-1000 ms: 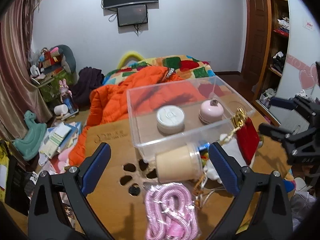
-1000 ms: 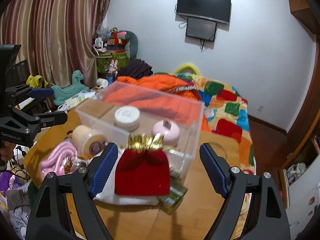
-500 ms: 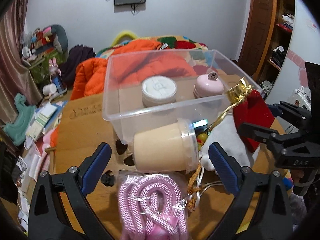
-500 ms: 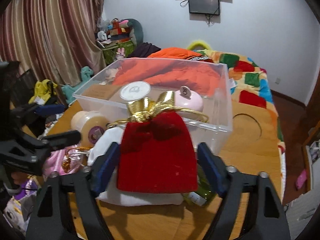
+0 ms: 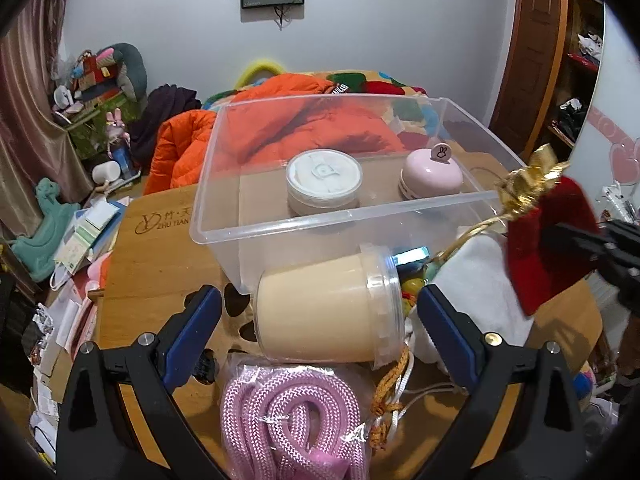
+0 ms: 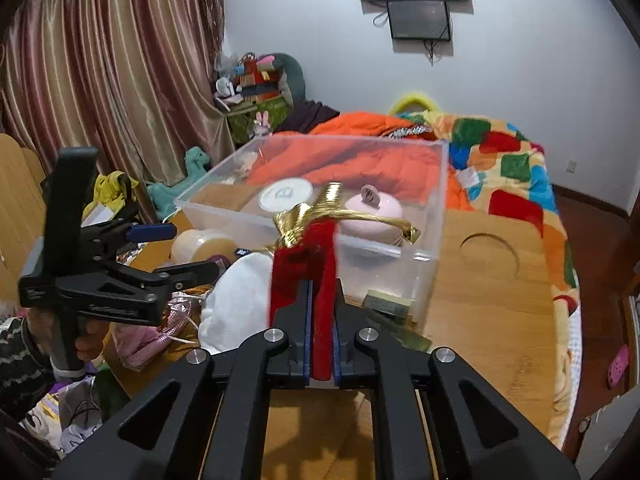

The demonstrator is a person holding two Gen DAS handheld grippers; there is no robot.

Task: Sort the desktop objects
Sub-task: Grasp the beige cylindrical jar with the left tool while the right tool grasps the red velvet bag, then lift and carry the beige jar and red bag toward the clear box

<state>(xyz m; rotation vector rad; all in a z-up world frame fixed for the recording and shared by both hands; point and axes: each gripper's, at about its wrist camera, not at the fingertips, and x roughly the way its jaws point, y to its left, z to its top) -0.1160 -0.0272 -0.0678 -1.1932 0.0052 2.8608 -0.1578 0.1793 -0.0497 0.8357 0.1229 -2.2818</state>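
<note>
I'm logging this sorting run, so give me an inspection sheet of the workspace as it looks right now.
Surface: wooden table, crowded on one side.
Job's things: clear bin holds white round case and pink gadget; beige jar lies on its side outside it.
Clutter: pink rope, white cloth.
Grippers: right gripper shut on red pouch; left gripper open around the jar.
Cables: nothing seen on the table.
Surroundings: bed with orange quilt, curtains.

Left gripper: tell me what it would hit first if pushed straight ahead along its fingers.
Most likely the beige plastic jar lying on its side, directly between the open left gripper's fingers; the clear plastic storage bin sits just behind it. Depth is uncertain.
</note>
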